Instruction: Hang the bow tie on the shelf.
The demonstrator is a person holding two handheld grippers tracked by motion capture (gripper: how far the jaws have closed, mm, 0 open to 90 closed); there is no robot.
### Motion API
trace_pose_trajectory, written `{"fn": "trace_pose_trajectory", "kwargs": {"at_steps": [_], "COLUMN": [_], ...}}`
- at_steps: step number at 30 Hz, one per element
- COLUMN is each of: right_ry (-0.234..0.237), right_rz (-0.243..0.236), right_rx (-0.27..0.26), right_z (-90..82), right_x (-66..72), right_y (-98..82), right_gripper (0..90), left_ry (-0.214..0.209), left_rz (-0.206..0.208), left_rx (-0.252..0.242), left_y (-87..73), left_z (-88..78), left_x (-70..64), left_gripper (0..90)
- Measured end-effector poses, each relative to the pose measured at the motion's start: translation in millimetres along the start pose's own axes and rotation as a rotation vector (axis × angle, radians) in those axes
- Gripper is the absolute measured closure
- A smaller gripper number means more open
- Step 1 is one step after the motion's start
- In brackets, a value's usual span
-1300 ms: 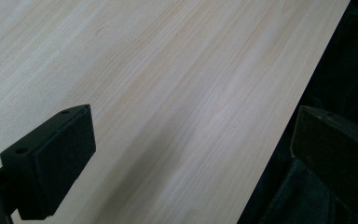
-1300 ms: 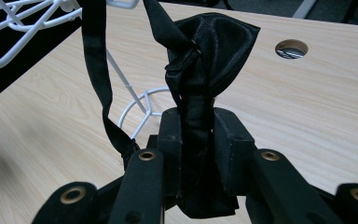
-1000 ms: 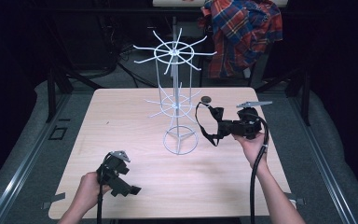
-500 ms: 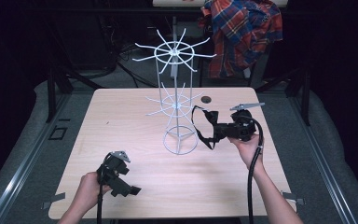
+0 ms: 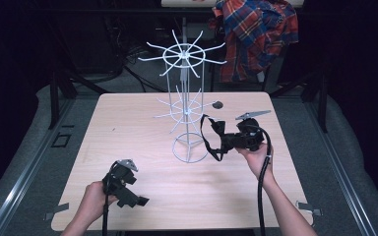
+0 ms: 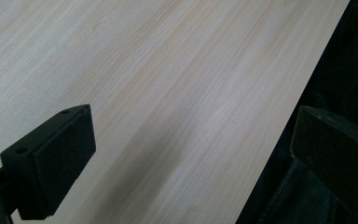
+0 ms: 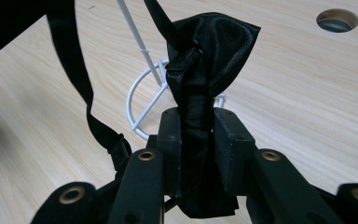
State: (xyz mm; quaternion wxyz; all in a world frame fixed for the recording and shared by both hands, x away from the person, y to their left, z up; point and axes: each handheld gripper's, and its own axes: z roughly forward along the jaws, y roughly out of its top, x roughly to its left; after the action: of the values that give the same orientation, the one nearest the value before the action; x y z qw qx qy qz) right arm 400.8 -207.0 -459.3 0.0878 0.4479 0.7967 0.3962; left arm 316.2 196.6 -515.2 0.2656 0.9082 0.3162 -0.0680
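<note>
Pale wood surface (image 5: 128, 128) sits under my cameras, dark floor around it. Nearest me, my left claw (image 6: 186, 154) rests low at the front edge, spread wide and empty. Farther in, my right claw (image 7: 198, 135) is clamped on a black bow tie (image 7: 209, 56), its strap (image 5: 207, 137) looping down just beside the white wire rack (image 5: 187, 105). I judge the job is hanging the strap on a prong, so I would lift the loop above one arm, keep it spread, then lower it on. Beyond hangs a plaid shirt (image 5: 256, 34).
</note>
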Motion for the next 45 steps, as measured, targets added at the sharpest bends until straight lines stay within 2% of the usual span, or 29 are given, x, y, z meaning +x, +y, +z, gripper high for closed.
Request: {"fn": "trace_pose_trajectory", "kwargs": {"at_steps": [26,35,45], "right_ry": [0.021,0.031,0.038], "right_rz": [-0.021,-0.019,-0.017], "right_rx": [0.026,0.039,0.054], "right_z": [25.7,27.2,30.1], "right_x": [6.7,5.6,6.3], "right_y": [3.6,3.1,2.3], "right_gripper": [72.0,70.3,69.2], "left_ry": [-0.004,-0.008,-0.016], "left_rz": [-0.008,-0.01,-0.008], "left_rx": [0.01,0.005,0.021], "left_y": [-0.1,-0.3,-0.1], "left_z": [2.0,2.3,4.2], "left_x": [0.8,0.2,-0.3], "left_gripper": [0.1,0.1,0.1]}}
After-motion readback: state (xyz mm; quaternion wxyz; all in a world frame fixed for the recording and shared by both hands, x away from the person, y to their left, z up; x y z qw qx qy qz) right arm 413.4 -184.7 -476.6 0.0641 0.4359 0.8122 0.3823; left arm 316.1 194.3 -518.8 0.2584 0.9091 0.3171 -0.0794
